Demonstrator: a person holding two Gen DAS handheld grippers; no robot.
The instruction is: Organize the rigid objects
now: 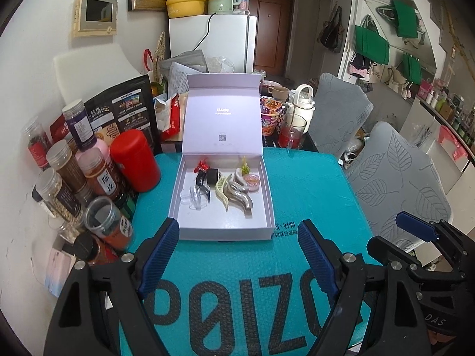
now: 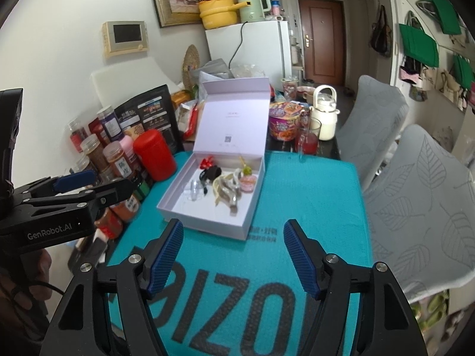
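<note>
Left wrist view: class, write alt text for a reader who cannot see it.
An open white box, lid upright, sits on a teal mat and holds several hair clips. The left gripper is open and empty before it; jars crowd the mat's left side.

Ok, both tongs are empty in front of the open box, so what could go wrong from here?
1. The hair clips lie bunched and overlapping in the white box, so a grab may drag several out together.
2. The lid stands upright behind them; a deep reach could knock it.
3. Spice jars crowd the left tongs' side and could topple.
</note>
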